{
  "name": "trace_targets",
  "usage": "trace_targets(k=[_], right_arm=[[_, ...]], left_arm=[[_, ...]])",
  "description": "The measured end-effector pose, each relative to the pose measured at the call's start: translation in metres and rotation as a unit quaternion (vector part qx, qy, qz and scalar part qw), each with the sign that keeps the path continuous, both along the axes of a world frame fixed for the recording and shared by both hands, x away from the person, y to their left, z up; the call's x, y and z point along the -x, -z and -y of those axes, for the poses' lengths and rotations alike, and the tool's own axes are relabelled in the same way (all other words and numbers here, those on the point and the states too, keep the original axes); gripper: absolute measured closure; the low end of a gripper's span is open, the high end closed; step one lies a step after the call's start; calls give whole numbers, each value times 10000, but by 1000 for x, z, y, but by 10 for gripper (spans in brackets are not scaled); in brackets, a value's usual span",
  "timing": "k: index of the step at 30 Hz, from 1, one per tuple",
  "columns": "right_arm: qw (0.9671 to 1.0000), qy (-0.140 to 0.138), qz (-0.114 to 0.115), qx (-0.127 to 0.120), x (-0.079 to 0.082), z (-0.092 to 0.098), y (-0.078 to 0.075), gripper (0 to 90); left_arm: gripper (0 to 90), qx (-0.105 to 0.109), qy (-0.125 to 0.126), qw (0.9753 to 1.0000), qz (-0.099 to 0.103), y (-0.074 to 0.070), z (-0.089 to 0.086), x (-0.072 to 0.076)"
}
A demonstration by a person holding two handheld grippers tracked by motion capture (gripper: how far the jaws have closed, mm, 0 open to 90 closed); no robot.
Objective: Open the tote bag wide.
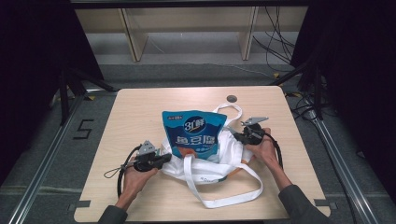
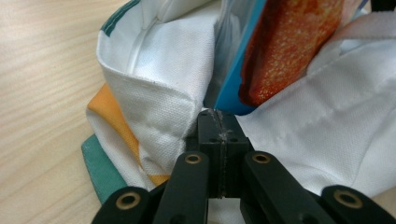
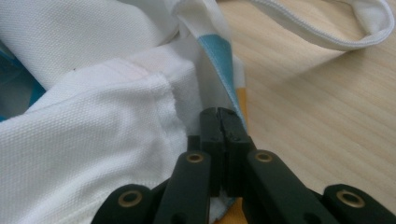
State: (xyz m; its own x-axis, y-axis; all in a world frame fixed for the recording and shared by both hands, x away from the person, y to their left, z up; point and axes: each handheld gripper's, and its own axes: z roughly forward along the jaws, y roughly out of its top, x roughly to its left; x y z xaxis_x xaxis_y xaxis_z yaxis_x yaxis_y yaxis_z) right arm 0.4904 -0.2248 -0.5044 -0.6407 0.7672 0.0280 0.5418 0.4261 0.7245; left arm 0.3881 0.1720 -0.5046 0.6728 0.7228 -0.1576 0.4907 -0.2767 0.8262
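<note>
Dark room with a wooden shelf unit at the back, and up front a light wood bench [image 1: 140, 116] carrying everything. Biggest thing on it is a white cloth bag [image 1: 212, 165], lying mid-bench with its long straps looping toward the person. Sticking out of its mouth is a blue snack pouch [image 1: 192, 133], long axis running away from the person, top half still outside.

Left tool [image 1: 161, 160] sits at the bag's left edge, pressed together and pinching the bag's rim right beside the pouch's lower corner. Right tool [image 1: 236, 134] is on the opposite edge, also pinching the rim.

So the pouch lies between the two tools, about equally near both. My guess is they're holding the mouth open so the pouch can slide deeper.
</note>
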Motion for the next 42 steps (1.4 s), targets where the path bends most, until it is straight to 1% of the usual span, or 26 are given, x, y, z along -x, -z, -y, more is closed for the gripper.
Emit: trace_targets(k=[1, 2, 3, 4, 7, 8, 15, 17, 18, 19, 22, 24, 25, 27, 28, 29, 31, 32, 33, 34, 35, 37, 38, 40, 41, 42], right_arm=[[9998, -89, 19, 194, 0, 2, -3, 892], [9999, -4, 60, 95, 1, 0, -1, 871], [9999, 45, -74, -78, 3, -3, -5, 859], [9998, -78, 37, 162, 1, 3, -9, 843], [9996, 36, 180, -214, 3, 11, -21, 793], [9979, -11, 321, -556, 6, 15, -29, 732], [9952, -291, 541, -759, 23, 14, -51, 684], [9957, -262, 547, -694, 28, 16, -57, 664], [9949, -273, 442, -866, 32, 14, -59, 649], [9964, -274, 480, -649, 32, 18, -60, 634], [9968, -277, 430, -617, 38, 22, -61, 576], [9970, -223, 422, -613, 40, 23, -62, 558], [9960, -226, 428, -755, 44, 24, -63, 542], [9961, -141, 409, -769, 47, 25, -64, 531], [9955, -229, 611, -686, 46, 29, -65, 522], [9961, -138, 454, -739, 49, 29, -66, 508], [9947, -156, 399, -931, 55, 27, -68, 499], [9959, -190, 516, -715, 54, 31, -68, 493], [9952, -164, 326, -913, 59, 26, -68, 485], [9955, -283, 445, -791, 59, 27, -67, 480], [9962, -263, 332, -763, 64, 26, -66, 472], [9962, -259, 339, -759, 66, 25, -66, 464], [9968, -296, 374, -646, 67, 26, -66, 456], [9957, -333, 449, -732, 70, 24, -65, 448], [9955, -295, 298, -851, 73, 23, -66, 443], [9956, -254, 402, -810, 74, 23, -65, 439]], left_arm=[[891, 91, -2, 10000, -17, 0, -1, -1], [888, 150, -16, 9999, -59, -2, -3, 0], [873, 223, -50, 9997, -107, -4, -4, 1], [854, 309, -78, 9994, -112, -6, -5, 2], [786, 494, -133, 9987, -32, -14, -8, 7], [762, 487, -121, 9987, 26, -17, -10, 8], [709, 725, -272, 9969, 104, -29, -20, 13], [668, 951, -297, 9950, -65, -31, -22, 17], [650, 1054, -258, 9940, -144, -32, -23, 20], [633, 1052, -195, 9942, -116, -33, -24, 21], [568, 1004, -254, 9945, -168, -35, -25, 24], [544, 963, -264, 9948, -182, -35, -24, 25], [505, 896, -275, 9954, -181, -35, -24, 25], [491, 710, -302, 9969, -124, -35, -23, 28], [474, 638, -300, 9974, -133, -35, -23, 29], [456, 642, -305, 9974, -99, -34, -23, 30], [428, 586, -333, 9977, -72, -35, -24, 31], [418, 585, -355, 9976, -91, -34, -25, 32], [412, 587, -374, 9975, -83, -34, -25, 33], [407, 562, -385, 9976, -83, -33, -26, 33], [395, 533, -429, 9976, -110, -33, -26, 34], [388, 503, -436, 9977, -93, -32, -27, 36], [383, 481, -486, 9976, -104, -31, -27, 37], [373, 398, -451, 9982, -84, -31, -29, 39], [367, 366, -433, 9984, -78, -30, -30, 40], [365, 362, -434, 9984, -54, -29, -29, 42]])
